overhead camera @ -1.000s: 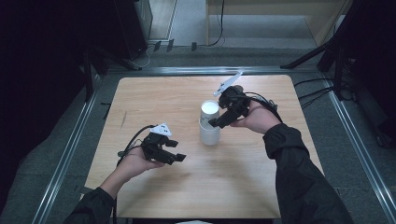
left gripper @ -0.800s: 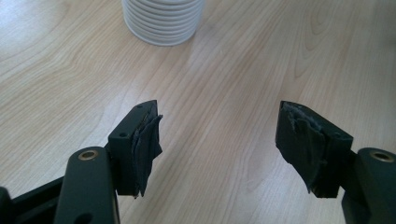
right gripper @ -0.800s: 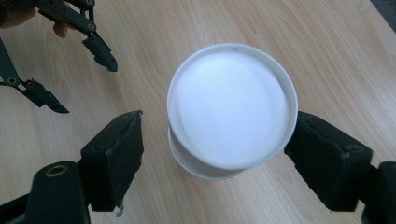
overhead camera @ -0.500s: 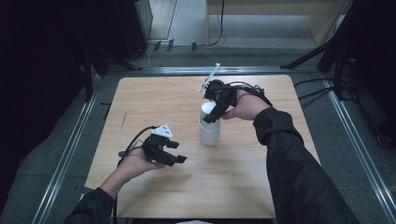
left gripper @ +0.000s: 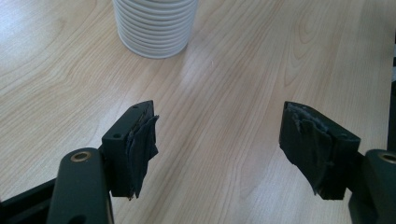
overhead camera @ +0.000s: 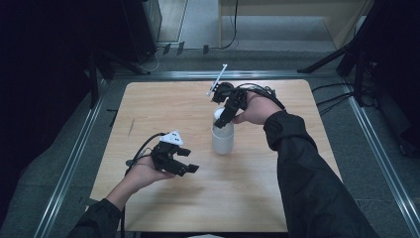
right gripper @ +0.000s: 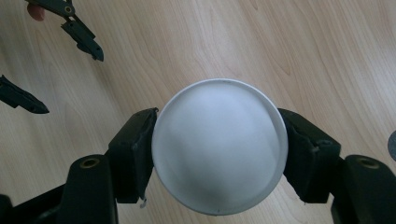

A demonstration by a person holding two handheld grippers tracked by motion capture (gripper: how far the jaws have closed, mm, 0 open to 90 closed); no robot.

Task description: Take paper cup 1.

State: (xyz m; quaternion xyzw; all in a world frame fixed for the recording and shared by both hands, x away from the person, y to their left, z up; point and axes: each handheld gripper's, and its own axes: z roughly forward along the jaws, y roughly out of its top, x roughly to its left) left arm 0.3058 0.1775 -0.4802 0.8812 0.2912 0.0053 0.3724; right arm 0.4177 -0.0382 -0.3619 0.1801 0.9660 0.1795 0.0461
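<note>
White ribbed cup stack (overhead camera: 222, 135) stood mid-table, well clear of every table (overhead camera: 148, 99) edge, right gripper (overhead camera: 224, 120) from above, jaws just closed onto its rim, left gripper (overhead camera: 184, 160) nearby, jaws just parted, empty, bare wood between.

The high view looks forward and down from above the person's side, far enough off to take in the whole tabletop (overhead camera: 277, 193) and the floor beyond it. The left gripper view rides low on the left tool (left gripper: 219, 154), close to the wood, facing level across it toward the base of the white cup (left gripper: 154, 28). The right gripper view sits on the right tool (right gripper: 217, 149), looking straight down, very near the cup's (right gripper: 219, 144) round top. All three share the cup (overhead camera: 223, 136); the right gripper view also catches the left tool (right gripper: 51, 60), as does the high view (overhead camera: 185, 161).
</note>
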